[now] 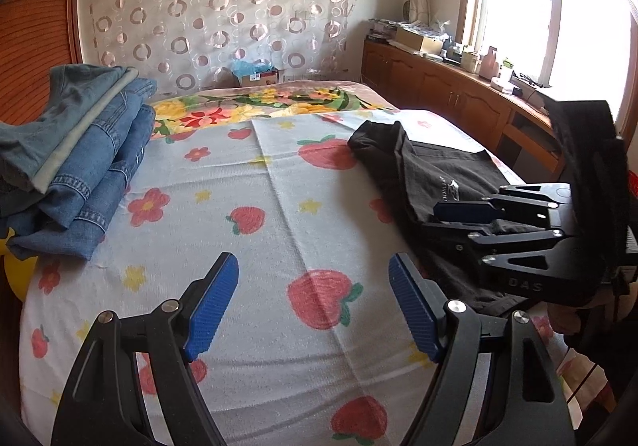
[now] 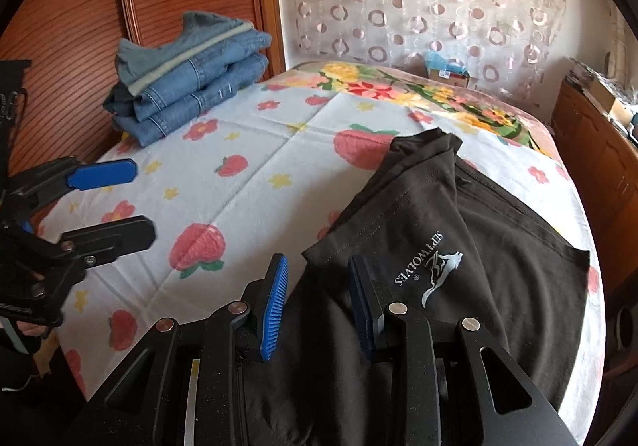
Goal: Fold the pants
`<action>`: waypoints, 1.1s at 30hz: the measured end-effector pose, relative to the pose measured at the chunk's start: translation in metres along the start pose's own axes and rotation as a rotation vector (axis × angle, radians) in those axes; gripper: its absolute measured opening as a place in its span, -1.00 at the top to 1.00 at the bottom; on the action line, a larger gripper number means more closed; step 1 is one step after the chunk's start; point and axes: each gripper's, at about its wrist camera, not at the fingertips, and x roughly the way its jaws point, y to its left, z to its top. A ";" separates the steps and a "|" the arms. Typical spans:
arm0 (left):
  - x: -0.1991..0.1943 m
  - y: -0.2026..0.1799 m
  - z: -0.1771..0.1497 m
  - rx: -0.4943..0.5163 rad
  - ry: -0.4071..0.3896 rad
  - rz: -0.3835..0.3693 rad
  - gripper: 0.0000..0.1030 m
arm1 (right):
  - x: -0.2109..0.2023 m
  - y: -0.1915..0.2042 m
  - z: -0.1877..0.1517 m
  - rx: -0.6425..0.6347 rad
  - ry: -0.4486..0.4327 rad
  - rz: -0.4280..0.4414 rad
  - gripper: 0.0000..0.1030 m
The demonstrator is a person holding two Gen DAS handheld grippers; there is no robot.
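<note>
Black pants with a white wolf logo lie partly folded on the right side of the bed; they also show in the left wrist view. My right gripper is open, low over the near edge of the pants, with fabric between and under its blue pads; it appears in the left wrist view resting on the pants. My left gripper is open and empty over the strawberry-print sheet, left of the pants; it shows at the left in the right wrist view.
A stack of folded blue jeans sits at the bed's far left by the wooden headboard. A strawberry-print sheet covers the bed. A wooden cabinet with clutter runs along the right under the window.
</note>
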 end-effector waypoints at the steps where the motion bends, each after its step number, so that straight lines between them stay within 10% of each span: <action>1: 0.000 0.000 -0.001 -0.001 0.001 -0.001 -0.53 | 0.002 0.001 0.001 -0.002 0.005 -0.011 0.56; 6: 0.003 -0.003 -0.004 0.003 0.012 -0.006 -0.53 | 0.000 -0.007 0.007 0.034 -0.021 -0.012 0.92; 18: 0.009 -0.024 -0.008 0.040 0.028 -0.033 -0.53 | -0.056 -0.065 0.010 0.106 -0.141 -0.121 0.93; 33: 0.013 -0.031 -0.010 0.055 0.043 -0.039 -0.53 | -0.047 -0.141 0.008 0.251 -0.060 -0.311 0.94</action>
